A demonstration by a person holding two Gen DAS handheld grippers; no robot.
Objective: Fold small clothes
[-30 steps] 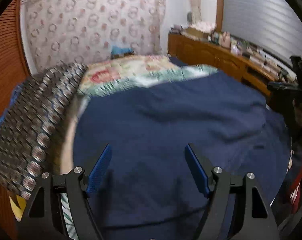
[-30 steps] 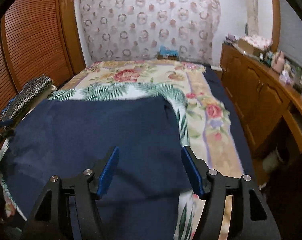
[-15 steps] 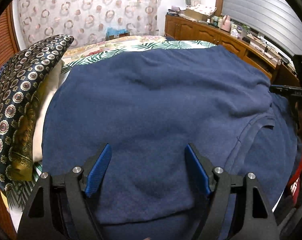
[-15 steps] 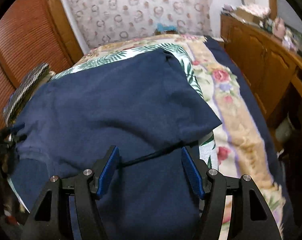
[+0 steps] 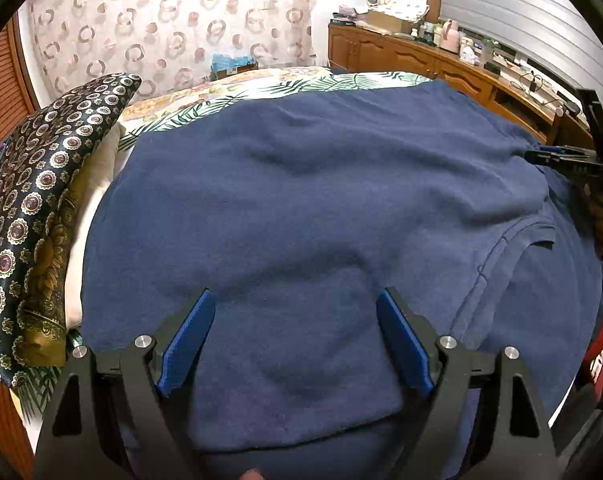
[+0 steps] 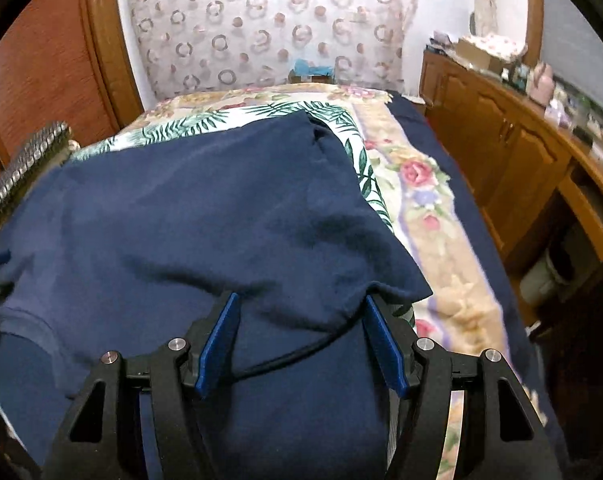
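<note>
Fingers [image 5: 189,334] just opening — wide over navy garment [image 5: 301,200], seemingly untouched.

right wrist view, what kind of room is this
Most likely a home bedroom: a bed with a floral bedspread, a patterned pillow beside the navy garment, and a wooden sideboard along the wall.
</note>
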